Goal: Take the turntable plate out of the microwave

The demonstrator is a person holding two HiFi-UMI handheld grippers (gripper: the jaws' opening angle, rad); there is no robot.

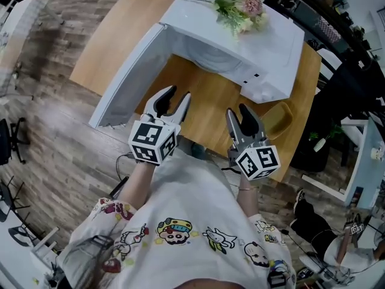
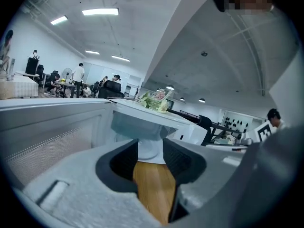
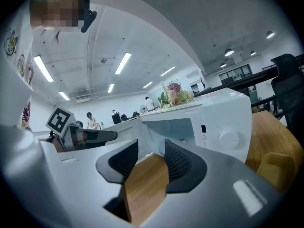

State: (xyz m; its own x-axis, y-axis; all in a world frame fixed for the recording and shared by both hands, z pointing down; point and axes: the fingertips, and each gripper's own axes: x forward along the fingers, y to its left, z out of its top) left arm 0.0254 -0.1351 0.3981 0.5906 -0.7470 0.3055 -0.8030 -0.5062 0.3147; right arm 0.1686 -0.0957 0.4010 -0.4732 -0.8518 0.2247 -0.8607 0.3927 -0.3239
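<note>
As the head view lays the scene out, left to right:

Floor: grey wood planks, to the left of the table.
Table: light wood; it carries the microwave.
Microwave door: white, swung fully open to the left, its free edge toward the person.
Left hand-held gripper: held over the table in front of the open cavity, just right of the door. Jaws apart, nothing between them. Its own view shows only table wood and the cavity beyond.
Turntable plate: pale and round, lying on the cavity floor inside the microwave. Neither gripper touches it.
Right hand-held gripper: held over the table below the microwave's front, beside the left one and apart from it. Jaws apart and empty, with bare table wood in the gap.
Flowers: a pink and green bunch lying on top of the microwave.
Microwave: white, with its control panel at the right end of the front.
Yellow container: on the table at the microwave's right front corner, right of the right gripper.
</note>
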